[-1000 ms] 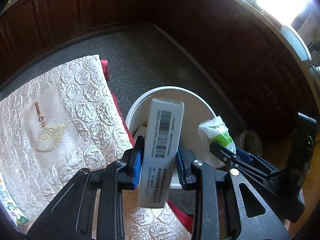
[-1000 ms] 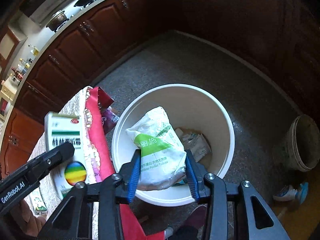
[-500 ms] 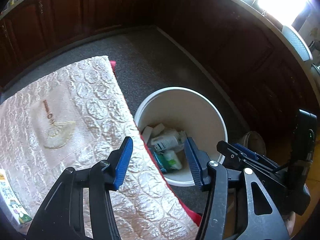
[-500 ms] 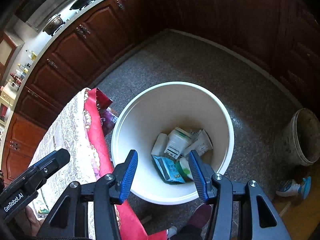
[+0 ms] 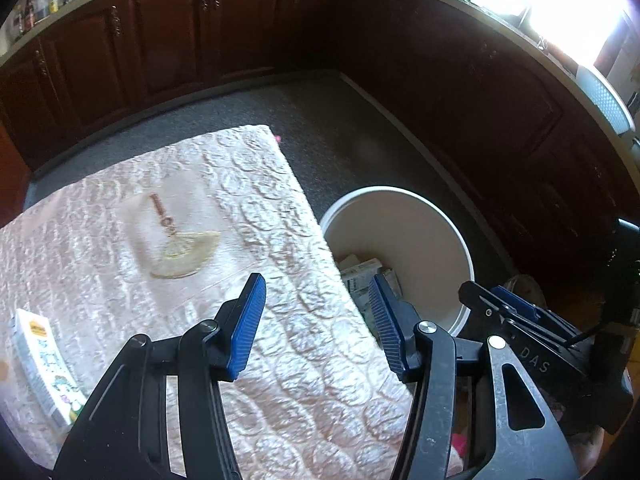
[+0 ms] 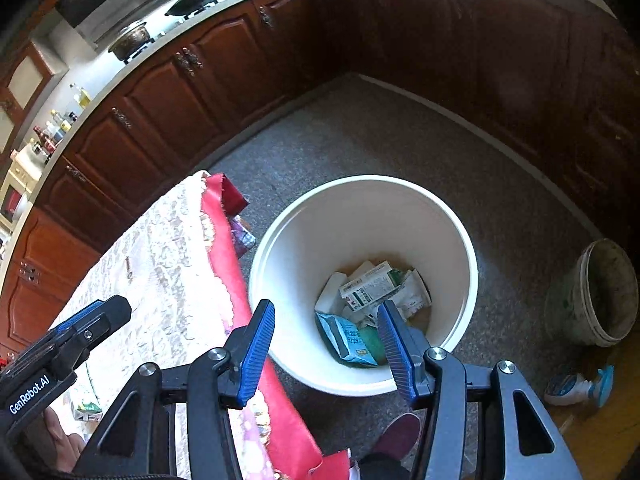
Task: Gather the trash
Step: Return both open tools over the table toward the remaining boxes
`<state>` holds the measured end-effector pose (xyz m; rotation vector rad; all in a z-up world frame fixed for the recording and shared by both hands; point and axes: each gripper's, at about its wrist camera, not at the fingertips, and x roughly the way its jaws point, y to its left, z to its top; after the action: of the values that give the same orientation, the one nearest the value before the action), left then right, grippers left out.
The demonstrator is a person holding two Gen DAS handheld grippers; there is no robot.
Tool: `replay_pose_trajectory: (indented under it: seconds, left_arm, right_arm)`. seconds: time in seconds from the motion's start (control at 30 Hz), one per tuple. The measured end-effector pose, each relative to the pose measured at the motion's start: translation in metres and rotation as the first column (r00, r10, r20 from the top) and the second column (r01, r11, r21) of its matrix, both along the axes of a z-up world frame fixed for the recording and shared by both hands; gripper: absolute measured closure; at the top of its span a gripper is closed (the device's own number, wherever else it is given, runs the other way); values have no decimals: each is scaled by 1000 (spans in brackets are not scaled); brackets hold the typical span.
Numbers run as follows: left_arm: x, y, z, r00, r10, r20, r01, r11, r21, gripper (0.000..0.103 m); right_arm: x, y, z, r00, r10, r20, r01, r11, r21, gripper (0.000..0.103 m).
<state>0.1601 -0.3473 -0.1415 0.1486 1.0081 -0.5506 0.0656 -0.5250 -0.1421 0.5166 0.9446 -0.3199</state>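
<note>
Beside the table (image 5: 120, 220), the white bin (image 6: 460, 240) now holds the box (image 6: 370, 286) and the tissue pack (image 6: 348, 338) that each claw gripped a second ago. Left claw (image 5: 316, 328) spread and empty above the tablecloth; right claw (image 6: 326, 344) spread and empty over the bin. One more box (image 5: 42, 364) remains on the table, probably the next item.

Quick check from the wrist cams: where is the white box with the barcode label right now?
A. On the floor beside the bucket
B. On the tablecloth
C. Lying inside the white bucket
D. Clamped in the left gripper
C: the barcode box lies among other packets at the bottom of the white bucket, and both grippers are empty.
</note>
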Motion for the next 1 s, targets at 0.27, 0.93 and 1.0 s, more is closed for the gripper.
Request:
replay_pose_trajectory:
  seconds: [0.27, 0.93, 1.0]
  left_arm:
    - [-12, 34, 20, 998, 13, 63, -14, 1000, 14, 51]
    - [-70, 125, -21, 998, -21, -61, 25, 997, 70, 51]
    - [-70, 130, -32, 995, -9, -101, 16, 997, 73, 51]
  right_arm:
    - [-1, 31, 13, 998, 61, 24, -60, 998, -16, 46]
    - [16, 116, 25, 974, 223, 25, -222, 975, -32, 46]
    - [18, 123, 25, 971, 237, 22, -236, 971, -32, 46]
